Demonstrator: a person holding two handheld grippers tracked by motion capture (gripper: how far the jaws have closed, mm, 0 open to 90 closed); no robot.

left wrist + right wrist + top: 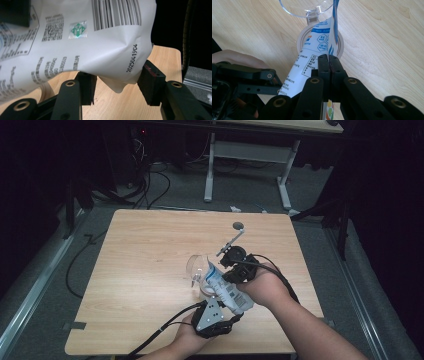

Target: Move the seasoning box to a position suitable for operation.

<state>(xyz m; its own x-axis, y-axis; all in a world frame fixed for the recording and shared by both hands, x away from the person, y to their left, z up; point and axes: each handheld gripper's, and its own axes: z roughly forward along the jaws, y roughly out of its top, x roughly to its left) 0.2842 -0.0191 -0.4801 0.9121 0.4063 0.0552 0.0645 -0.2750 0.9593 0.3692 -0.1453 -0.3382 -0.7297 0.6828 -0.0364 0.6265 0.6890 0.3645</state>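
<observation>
A white pouch (226,289) with blue print and a barcode hangs tilted between both grippers, over the near right of the table. My right gripper (329,62) is shut on the pouch's (312,62) thin side seam near its upper end. That end dips into a round container (298,43) whose clear hinged lid (304,7) stands open. In the high view the container (197,270) sits just left of the right gripper (231,270). My left gripper (117,85) holds the pouch's (100,45) bulging lower corner, its pads (150,82) pressed against both sides. The left gripper (222,312) is nearest the front edge.
The wooden table (145,250) stretches bare to the left and back. Its front edge lies right under the forearms. Beyond it a white-legged desk (247,155) stands on grey floor with cables (150,185). A metal rail (30,295) runs along the left.
</observation>
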